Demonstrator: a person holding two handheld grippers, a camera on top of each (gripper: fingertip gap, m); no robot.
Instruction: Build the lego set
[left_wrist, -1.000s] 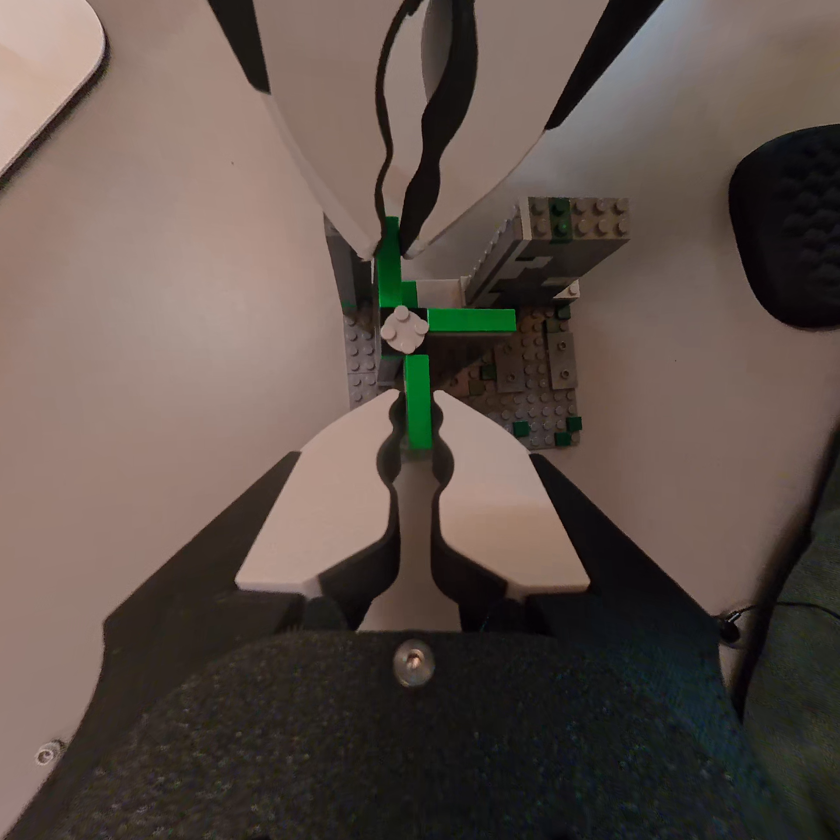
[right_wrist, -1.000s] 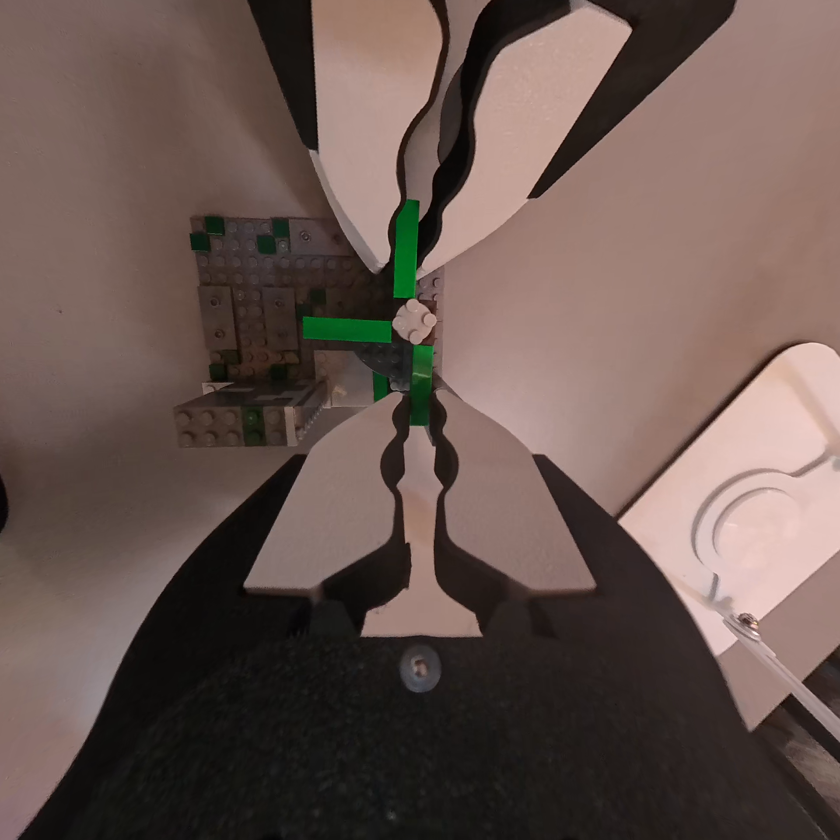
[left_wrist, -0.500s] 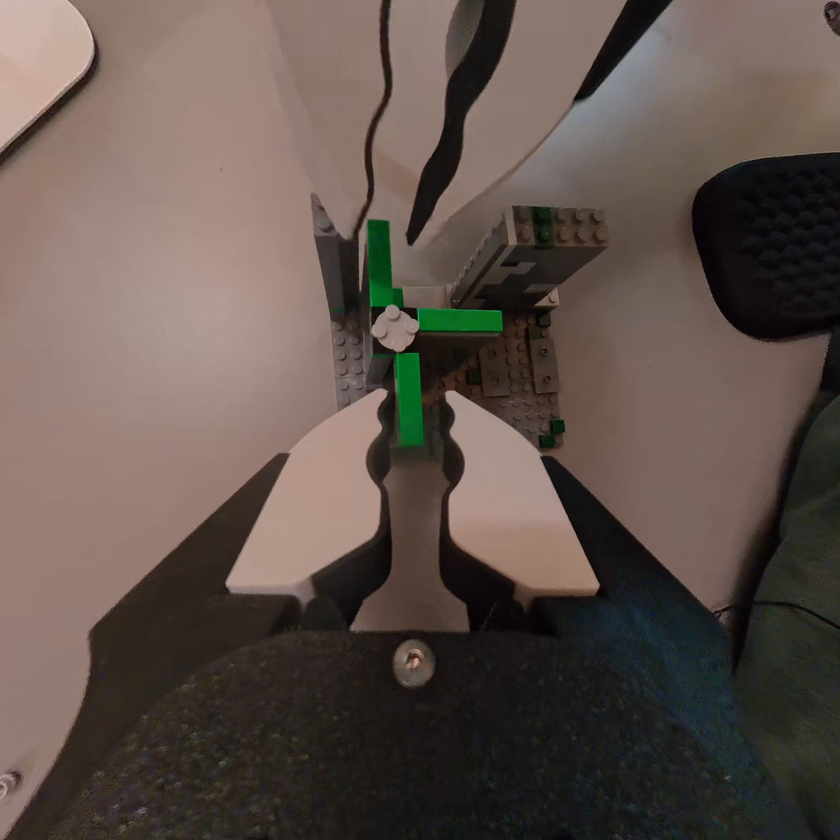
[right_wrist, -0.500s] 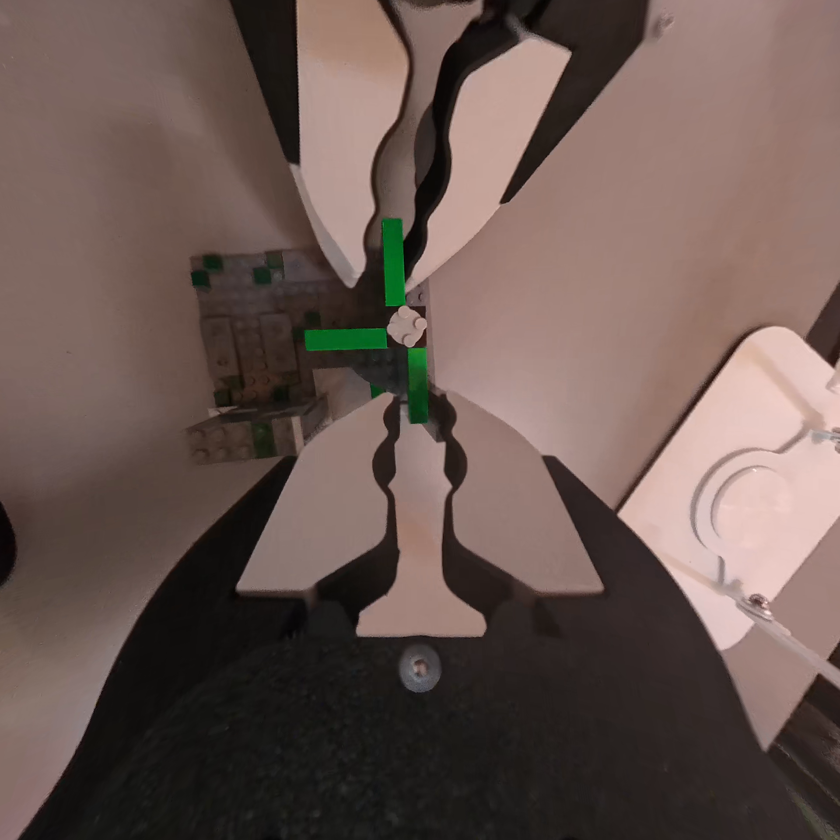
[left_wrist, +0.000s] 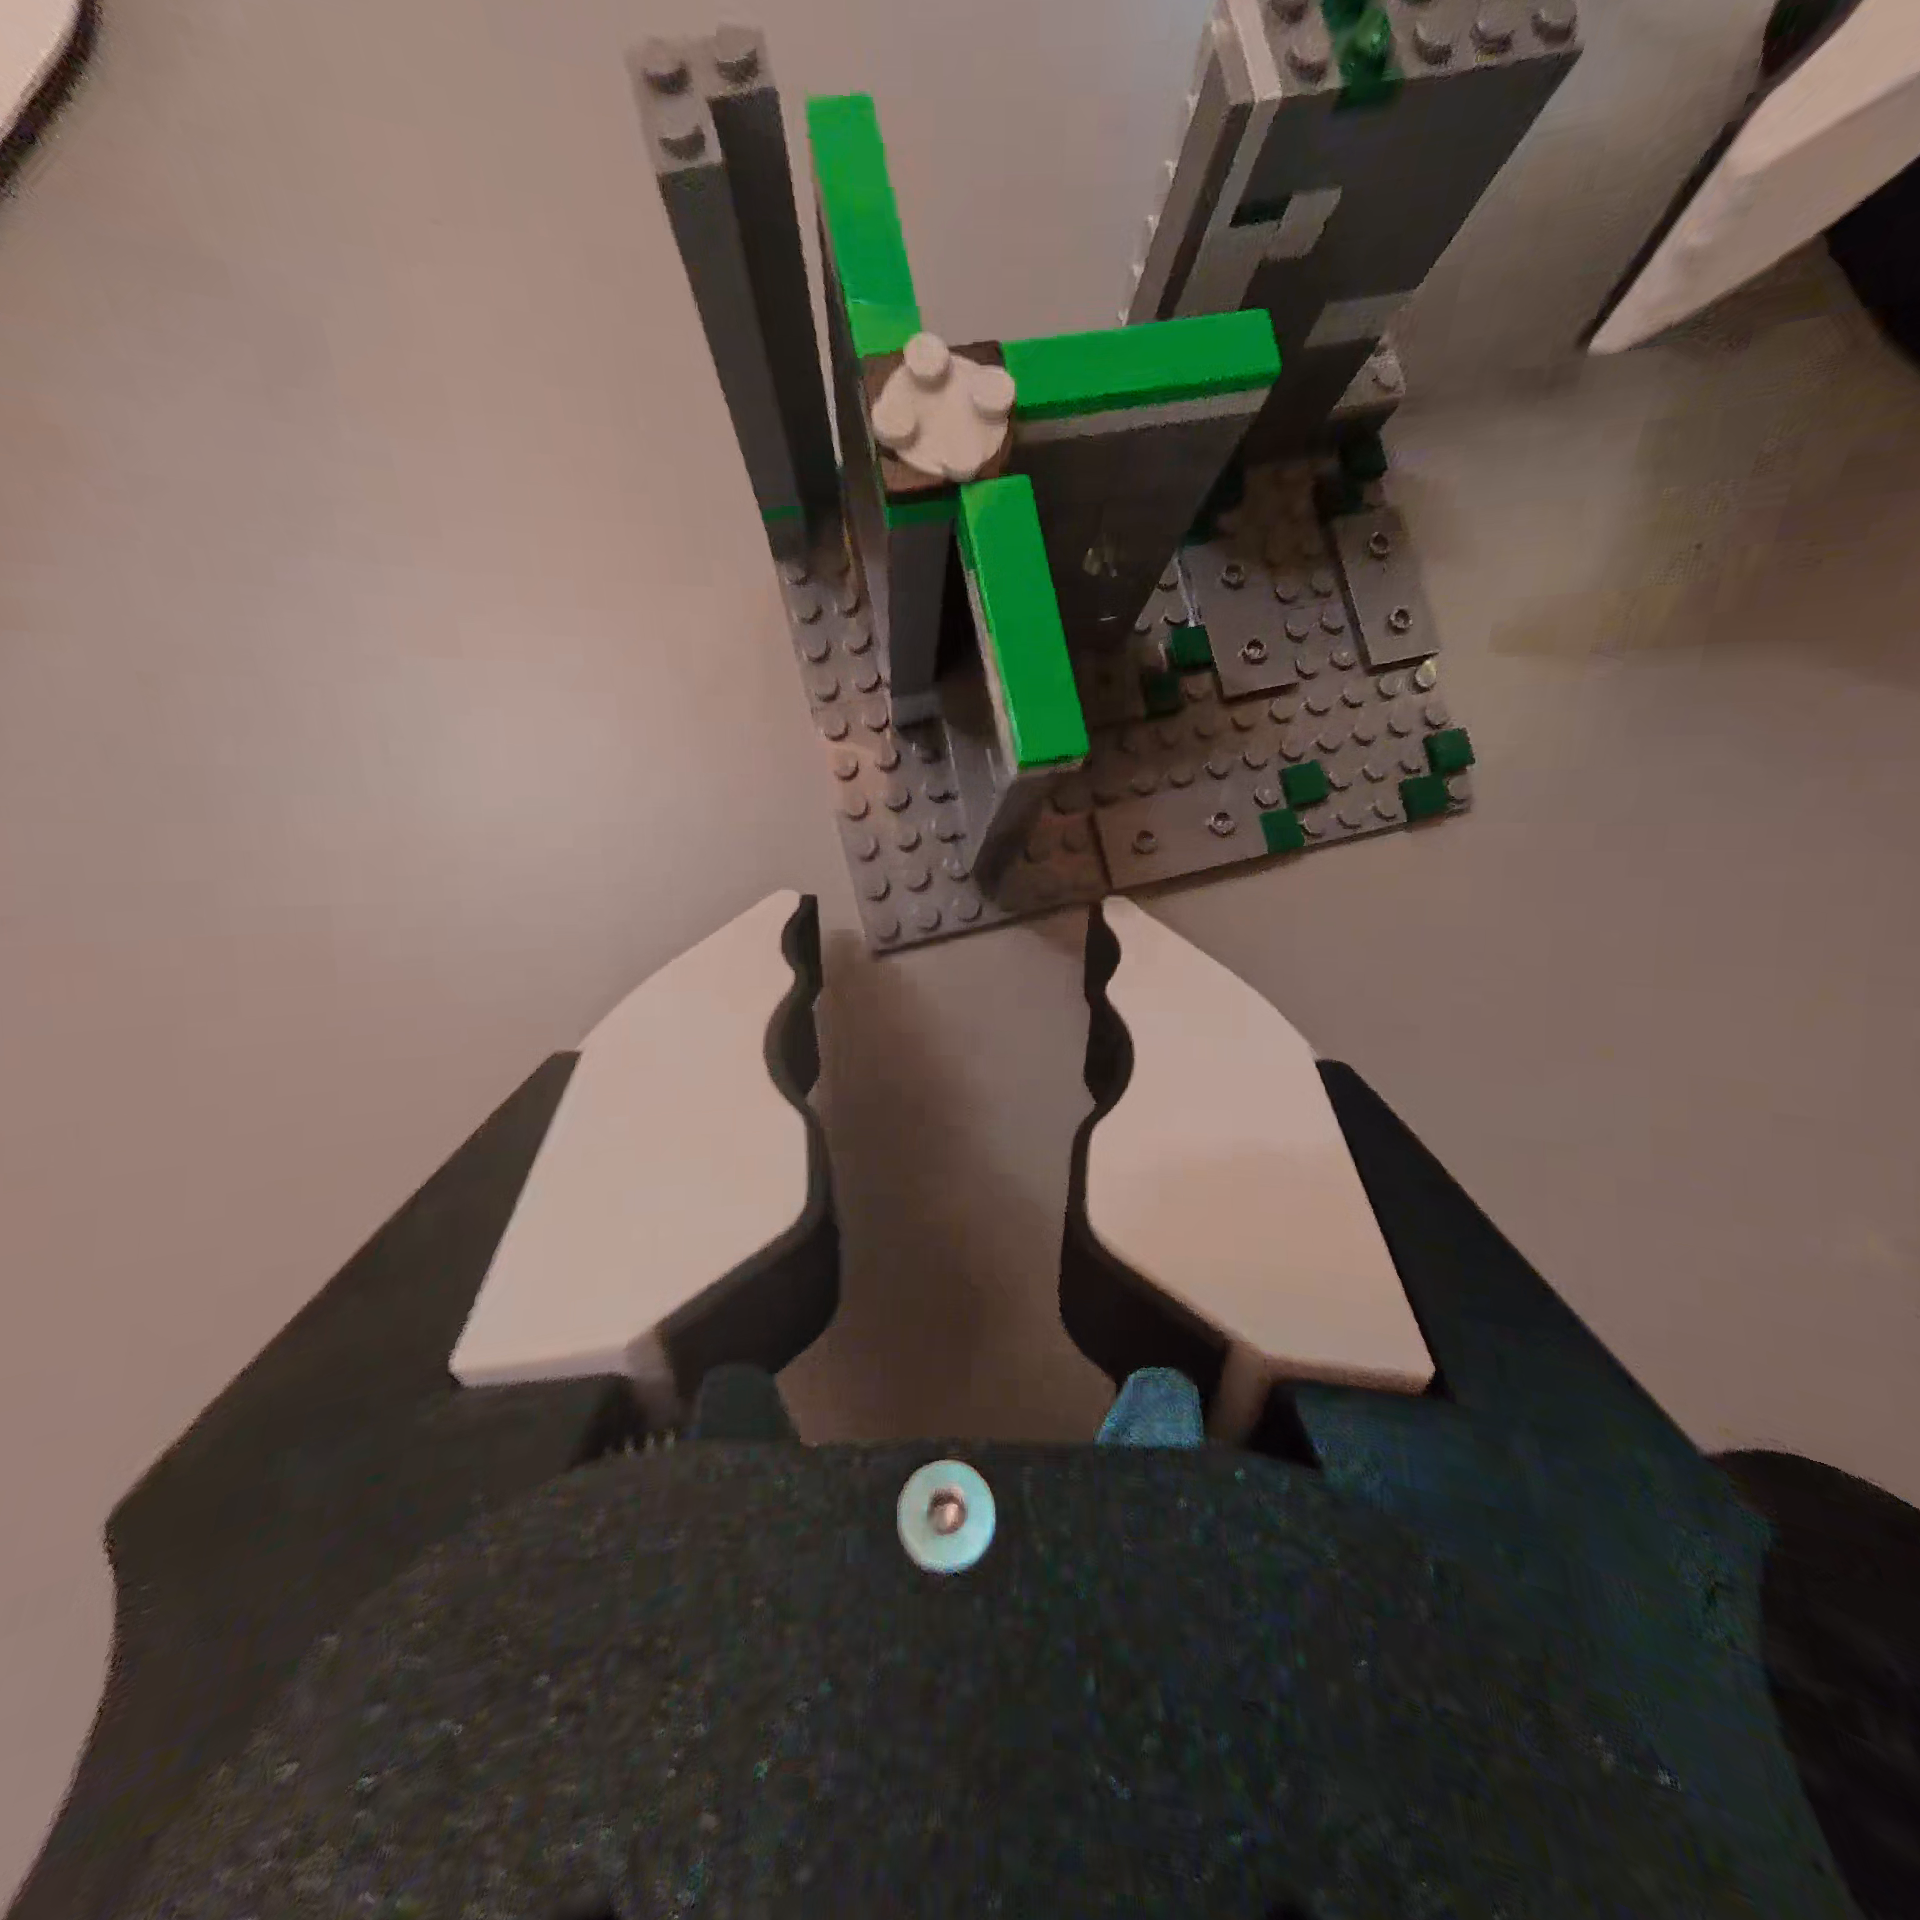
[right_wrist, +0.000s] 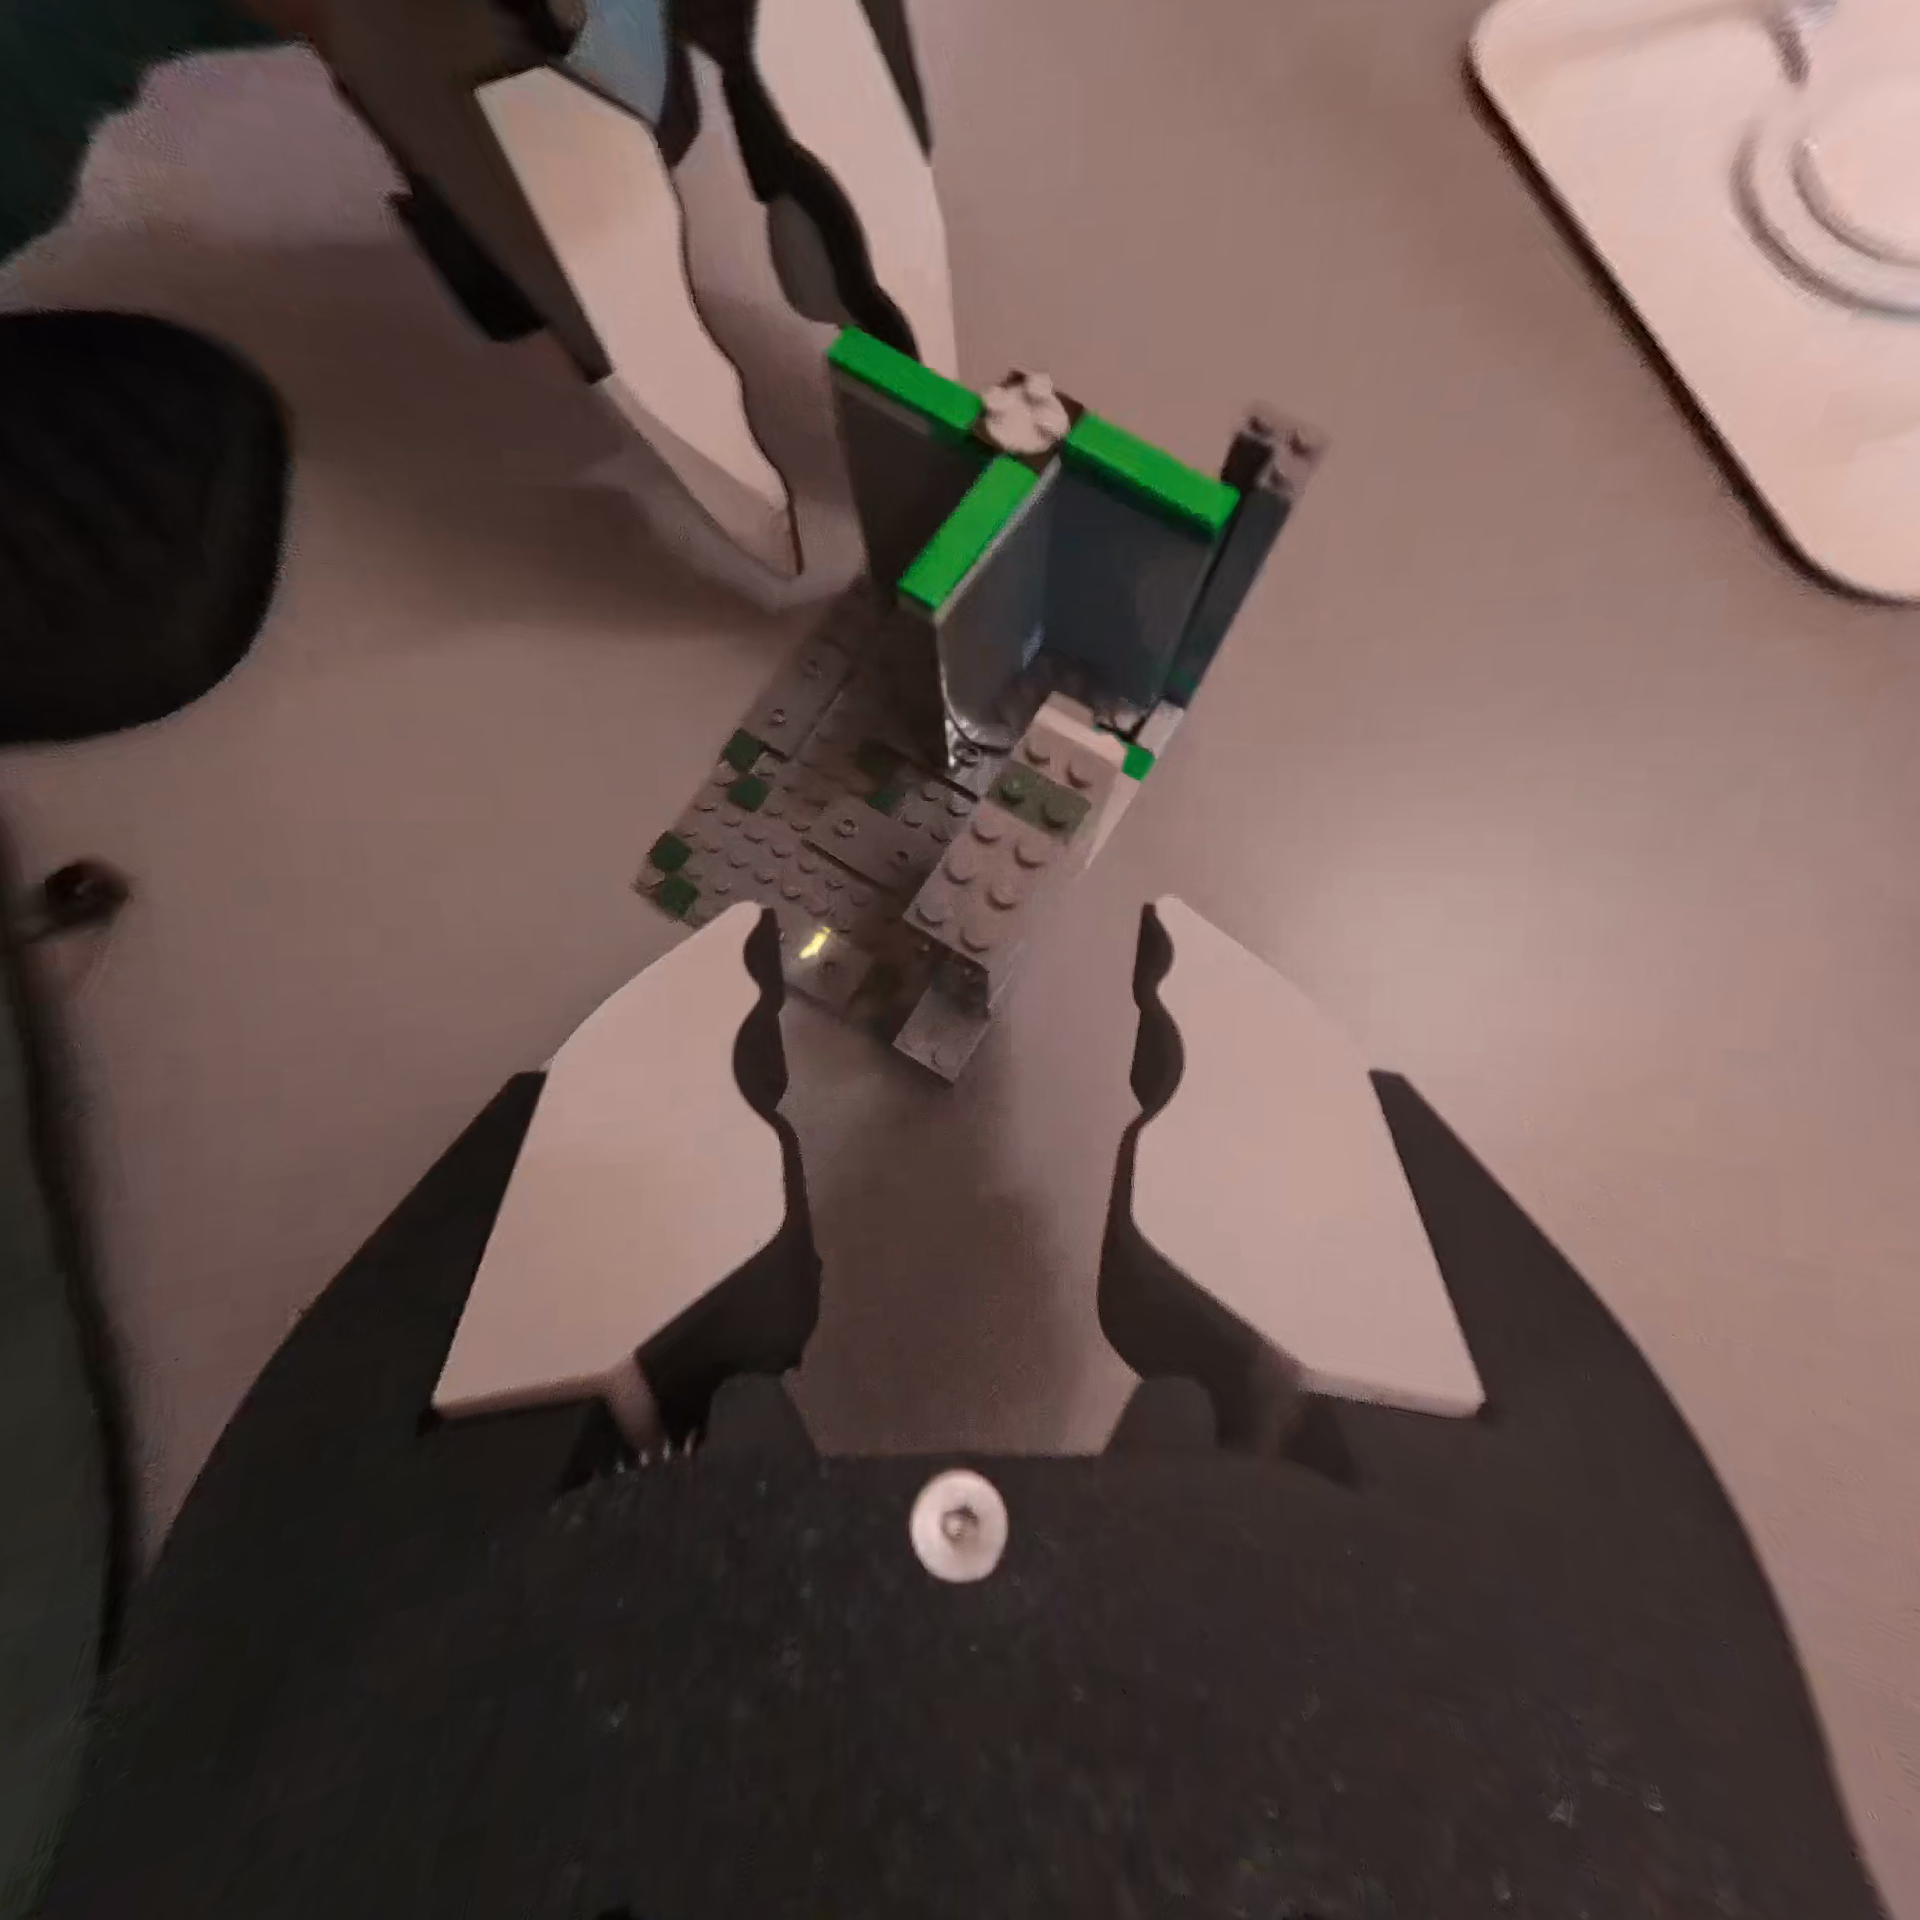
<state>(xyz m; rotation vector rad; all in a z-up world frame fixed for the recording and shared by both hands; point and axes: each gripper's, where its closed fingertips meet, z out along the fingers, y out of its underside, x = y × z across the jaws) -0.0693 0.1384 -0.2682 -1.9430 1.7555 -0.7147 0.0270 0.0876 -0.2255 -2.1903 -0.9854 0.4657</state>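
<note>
The lego build stands on a grey studded baseplate. Tall dark grey walls topped by three green tiles meet at a round light grey stud piece. A grey tower stands at the back right and a thin grey pillar at the left. My left gripper is open and empty, its tips at the baseplate's near edge. My right gripper is open and empty, its tips on either side of the near corner of the baseplate. The stud piece shows there too.
A white tray lies at the far right in the right wrist view. A black padded object sits at the left. The left gripper's fingers reach in from the top left. One of the right gripper's fingers shows at the top right. Spacing between my two grippers at the tips: around 12 centimetres. From the left gripper's tips to the stud piece is close to 8 centimetres. Look for it in the left wrist view too.
Both grippers were closed around green-topped walls from opposite sides. Both have let go, opened wide and pulled back from the build. The right view has swung round.
</note>
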